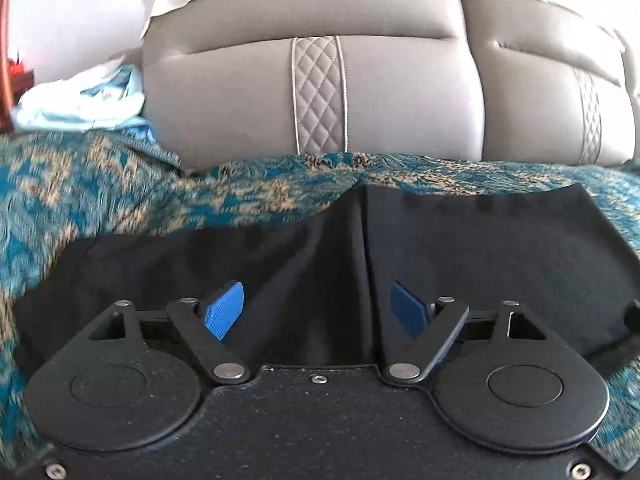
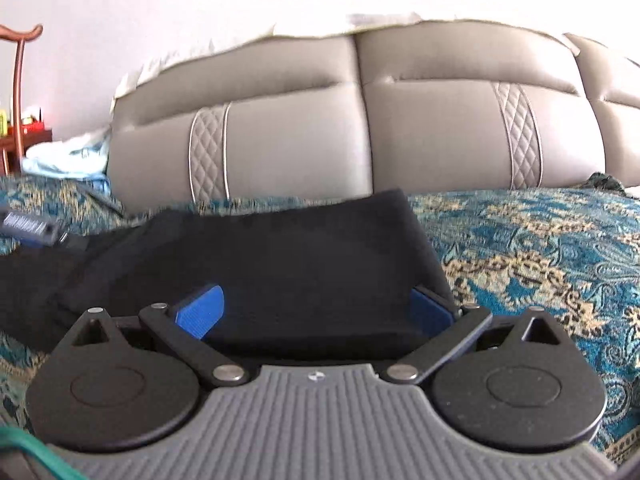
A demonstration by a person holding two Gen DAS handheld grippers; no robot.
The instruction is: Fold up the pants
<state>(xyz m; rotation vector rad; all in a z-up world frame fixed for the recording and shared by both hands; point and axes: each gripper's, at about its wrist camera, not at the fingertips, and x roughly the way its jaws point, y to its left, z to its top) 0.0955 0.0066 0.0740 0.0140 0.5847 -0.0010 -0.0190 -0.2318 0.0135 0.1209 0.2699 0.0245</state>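
Black pants (image 1: 460, 240) lie on the bed (image 1: 100, 188), mid-frame. The left hand-held gripper (image 1: 320, 312) is spread wide, pinching nothing. The right hand-held gripper (image 2: 316, 312) is spread around the fold; it could slip undone.

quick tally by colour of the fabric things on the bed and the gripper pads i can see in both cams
black: 1, the pants
teal and gold: 1, the bedspread
pale blue: 1, a crumpled cloth by the headboard
blue pads: 4, two on the left gripper, two on the right gripper
total: 7
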